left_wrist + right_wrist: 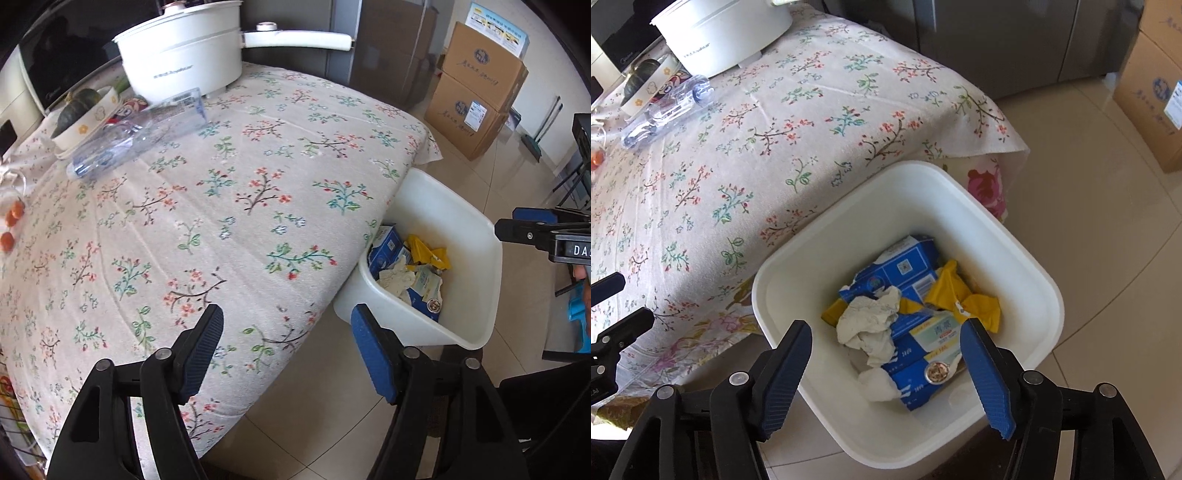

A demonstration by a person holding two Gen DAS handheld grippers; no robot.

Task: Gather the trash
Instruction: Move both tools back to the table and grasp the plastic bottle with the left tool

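Observation:
A white trash bin (1027, 266) stands on the floor beside the table; it also shows in the left wrist view (476, 258). Inside lie blue cartons (908, 266), a yellow wrapper (975, 302) and crumpled tissue (871, 321). My right gripper (886, 328) is open and empty, right above the bin. My left gripper (288, 317) is open and empty above the table's near edge. A clear empty plastic bottle (136, 136) lies on the floral tablecloth at the far left, also in the right wrist view (665, 110). The right gripper shows in the left wrist view (532, 229).
A white electric pot (184, 48) with a long handle stands at the table's back. A bowl with a dark squash (81, 114) sits by the bottle. Small orange fruits (11, 221) lie at the left edge. Cardboard boxes (476, 88) stack on the tiled floor.

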